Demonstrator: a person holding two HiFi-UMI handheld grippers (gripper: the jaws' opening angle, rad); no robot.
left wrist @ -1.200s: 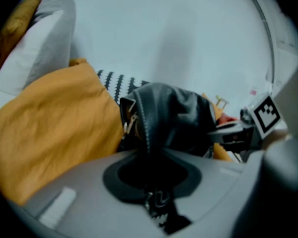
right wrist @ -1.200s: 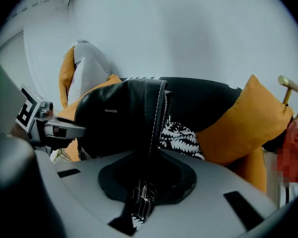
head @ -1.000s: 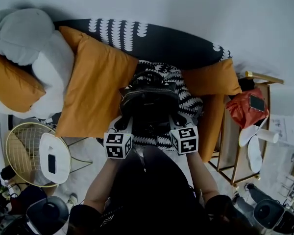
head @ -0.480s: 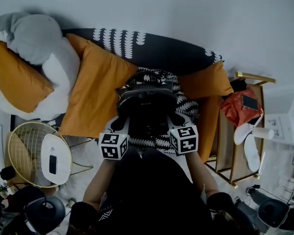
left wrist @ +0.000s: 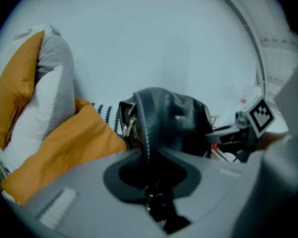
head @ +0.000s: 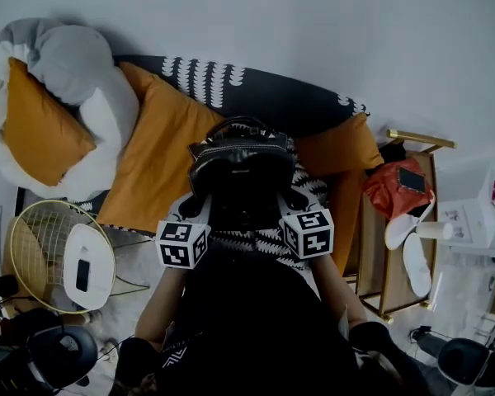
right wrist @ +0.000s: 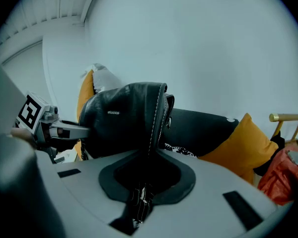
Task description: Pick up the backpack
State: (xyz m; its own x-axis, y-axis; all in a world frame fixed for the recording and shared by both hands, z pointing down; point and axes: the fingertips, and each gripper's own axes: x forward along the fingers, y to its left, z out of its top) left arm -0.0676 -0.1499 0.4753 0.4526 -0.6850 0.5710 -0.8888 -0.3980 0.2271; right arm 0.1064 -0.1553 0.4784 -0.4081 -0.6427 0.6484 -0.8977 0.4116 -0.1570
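My left hand-held gripper (left wrist: 148,157) is clamped on one stitched strap (left wrist: 145,128) of the black backpack (head: 241,167), and my right hand-held gripper (right wrist: 150,155) is clamped on the other strap (right wrist: 153,123). The backpack is upright between them over the sofa (head: 272,97) seat, beside the sofa's orange cushion (head: 161,159)

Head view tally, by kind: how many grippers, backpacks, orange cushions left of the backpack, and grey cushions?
Grippers: 2, the left gripper and the right gripper
Black backpack: 1
Orange cushions left of it: 2, the small orange cushion and the large orange cushion
Grey cushion: 1
Total: 6
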